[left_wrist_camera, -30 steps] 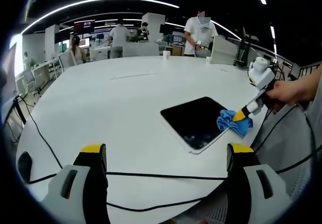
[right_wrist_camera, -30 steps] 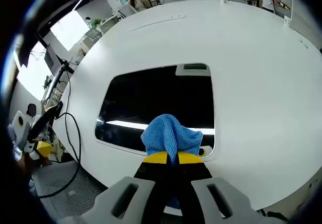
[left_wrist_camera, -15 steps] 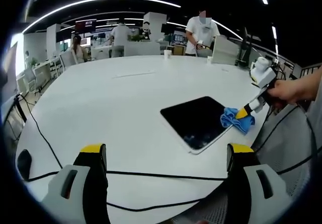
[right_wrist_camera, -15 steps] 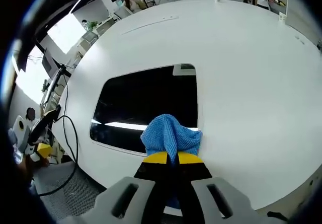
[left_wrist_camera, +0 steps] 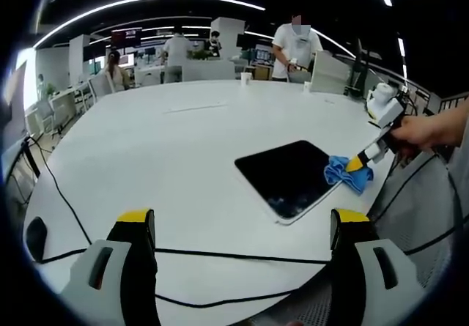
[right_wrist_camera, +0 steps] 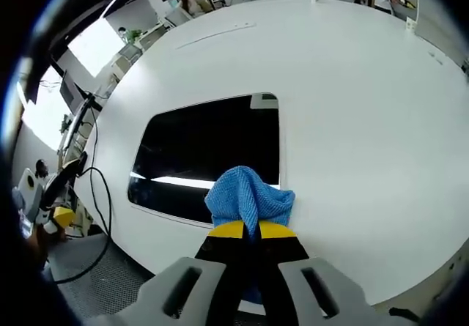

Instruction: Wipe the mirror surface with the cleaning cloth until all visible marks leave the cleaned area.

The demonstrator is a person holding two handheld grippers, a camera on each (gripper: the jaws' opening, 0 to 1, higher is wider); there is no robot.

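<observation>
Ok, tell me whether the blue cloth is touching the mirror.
Touching. In the right gripper view the blue cloth, clamped in the right gripper, overlaps the mirror at its near corner; the left gripper view shows it on that edge.

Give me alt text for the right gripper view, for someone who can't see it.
The right gripper, jaws shut on a bunched blue cloth, presses it at the near corner of a dark rectangular mirror lying flat on a large white table. A black cable hangs off the table's left edge.
</observation>
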